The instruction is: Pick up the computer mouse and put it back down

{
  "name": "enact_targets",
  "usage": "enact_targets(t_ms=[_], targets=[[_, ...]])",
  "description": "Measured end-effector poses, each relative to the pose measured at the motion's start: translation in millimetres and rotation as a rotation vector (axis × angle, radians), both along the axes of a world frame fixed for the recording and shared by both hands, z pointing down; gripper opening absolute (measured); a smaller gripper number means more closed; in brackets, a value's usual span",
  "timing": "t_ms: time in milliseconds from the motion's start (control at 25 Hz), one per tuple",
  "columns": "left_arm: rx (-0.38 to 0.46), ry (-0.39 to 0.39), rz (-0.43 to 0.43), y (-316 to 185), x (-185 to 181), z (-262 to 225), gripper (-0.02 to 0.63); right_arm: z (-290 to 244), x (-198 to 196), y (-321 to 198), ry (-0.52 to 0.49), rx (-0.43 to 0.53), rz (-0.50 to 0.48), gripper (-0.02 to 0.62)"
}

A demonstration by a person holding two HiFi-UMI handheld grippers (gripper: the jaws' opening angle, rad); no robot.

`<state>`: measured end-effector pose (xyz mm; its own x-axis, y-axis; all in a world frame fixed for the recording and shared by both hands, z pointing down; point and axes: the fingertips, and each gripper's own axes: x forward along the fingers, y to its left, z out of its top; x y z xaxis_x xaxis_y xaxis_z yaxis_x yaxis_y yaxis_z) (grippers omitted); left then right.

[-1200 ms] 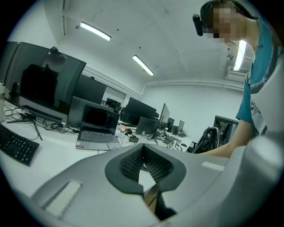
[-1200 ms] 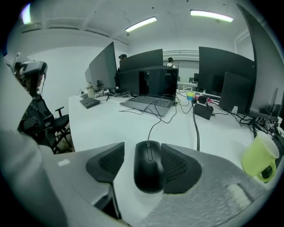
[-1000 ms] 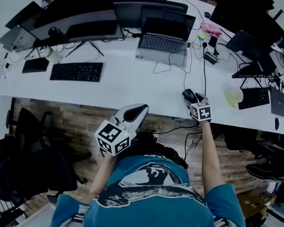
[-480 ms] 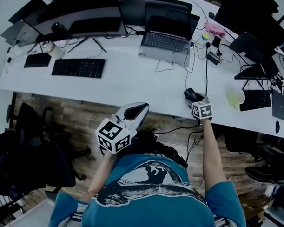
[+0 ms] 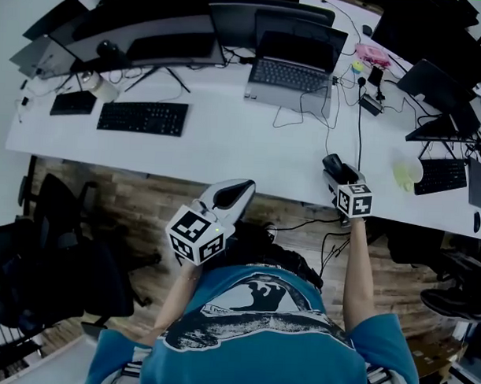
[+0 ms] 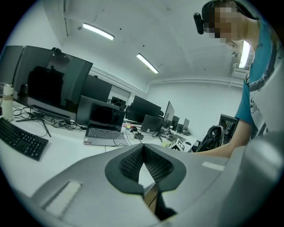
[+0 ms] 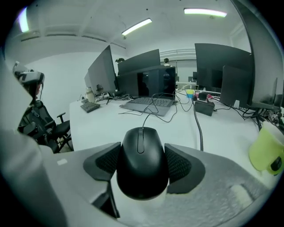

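White desk (image 5: pixel 226 151): laptop (image 5: pixel 292 72) at rear, keyboard (image 5: pixel 142 118) left, yellow-green cup (image 5: pixel 406 176) right. Left gripper (image 5: pixel 242 186): jaws together, empty, held off the desk. Right gripper (image 5: pixel 336 173): clamped on black mouse (image 7: pixel 142 162) at the desk's near edge.

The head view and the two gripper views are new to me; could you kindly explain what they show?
No robot here: a person holds a two-jaw gripper in each hand. The head view looks down from a camera on the person's head; each gripper view looks along that gripper's own jaws. On the white desk lie a laptop, a black keyboard and cables. The right gripper is closed on a black computer mouse near the desk's front edge. The left gripper is shut and empty.
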<state>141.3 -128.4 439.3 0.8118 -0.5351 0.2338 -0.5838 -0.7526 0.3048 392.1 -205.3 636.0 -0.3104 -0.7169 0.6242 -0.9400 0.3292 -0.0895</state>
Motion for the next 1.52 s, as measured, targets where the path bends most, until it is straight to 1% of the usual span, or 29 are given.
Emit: enact_targets(t_ms=[200, 480, 640, 800, 1000, 1160, 1320, 1520], targets=[[-0.004, -0.001, -0.010, -7, -10, 0, 0.014, -44, -21, 4, -0.038, 0.089, -0.005, 0.305], [-0.006, -0.006, 0.018, -25, -23, 0, 0.014, -115, -68, 4, -0.096, 0.214, -0.011, 0.305], [0.003, -0.004, 0.033, -42, -34, -7, 0.014, -151, -98, 3, -0.125, 0.259, -0.019, 0.305], [0.007, -0.013, 0.023, -58, -53, -10, 0.014, -176, -131, 4, -0.140, 0.283, -0.052, 0.305], [0.015, 0.009, -0.020, -75, -81, -14, 0.014, -183, -167, -2, -0.165, 0.284, -0.092, 0.305], [0.016, 0.000, -0.051, -82, -106, -11, 0.014, -178, -195, -16, -0.171, 0.273, -0.130, 0.305], [0.010, 0.003, -0.098, -92, -137, -10, 0.014, -174, -228, -41, -0.167, 0.262, -0.173, 0.305], [0.012, 0.007, -0.140, -104, -171, -11, 0.014, -161, -275, -86, -0.196, 0.241, -0.207, 0.305]])
